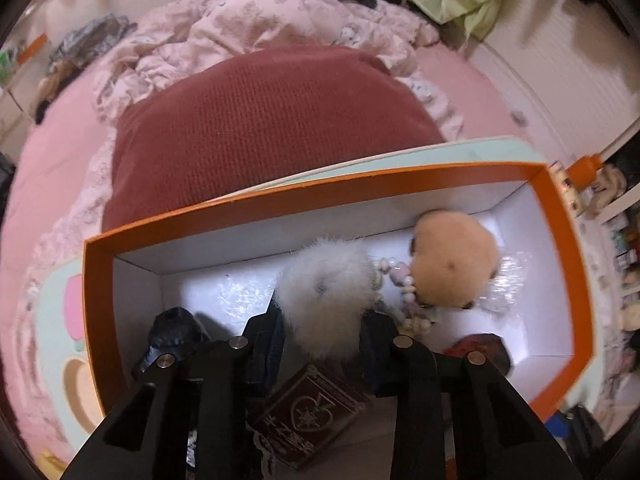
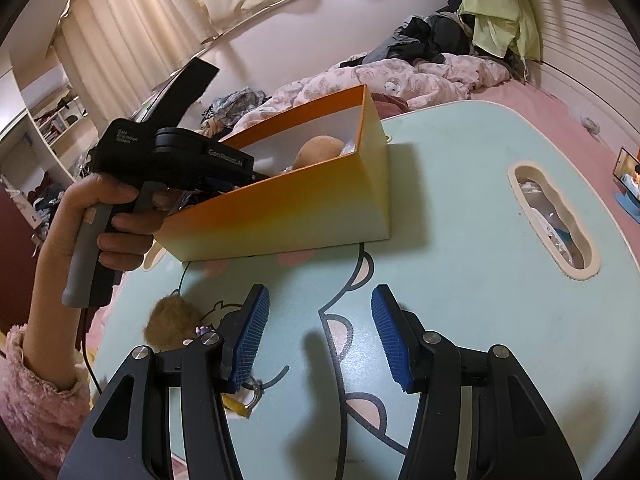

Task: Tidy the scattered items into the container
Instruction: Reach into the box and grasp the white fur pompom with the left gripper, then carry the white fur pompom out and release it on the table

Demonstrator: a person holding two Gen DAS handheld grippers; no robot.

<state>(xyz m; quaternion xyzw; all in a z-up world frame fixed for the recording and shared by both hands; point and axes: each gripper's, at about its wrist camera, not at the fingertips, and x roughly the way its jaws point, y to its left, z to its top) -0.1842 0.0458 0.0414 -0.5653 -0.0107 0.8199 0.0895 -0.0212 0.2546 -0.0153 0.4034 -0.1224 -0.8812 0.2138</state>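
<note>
The orange-rimmed box (image 1: 320, 188) stands on the mint table. Inside it lie a tan plush ball (image 1: 452, 264), a bead bracelet (image 1: 400, 276), a dark red case with a heart (image 1: 316, 412) and a black crumpled item (image 1: 172, 332). My left gripper (image 1: 320, 320) reaches down into the box, its fingers pressing both sides of a white pom-pom (image 1: 324, 292). In the right wrist view a hand holds that left gripper (image 2: 180, 156) over the box (image 2: 280, 216), fingertips hidden inside. My right gripper (image 2: 320, 320) hangs open over the table, holding nothing. A brown pom-pom (image 2: 172, 320) with a key ring lies left of it.
The table (image 2: 460, 160) has a cartoon print and a slot handle (image 2: 552, 216) at right. Behind the box sit a red cushion (image 1: 272, 120) and a crumpled pink quilt (image 1: 240, 28) on the bed. A phone on a stand (image 2: 628, 176) is at far right.
</note>
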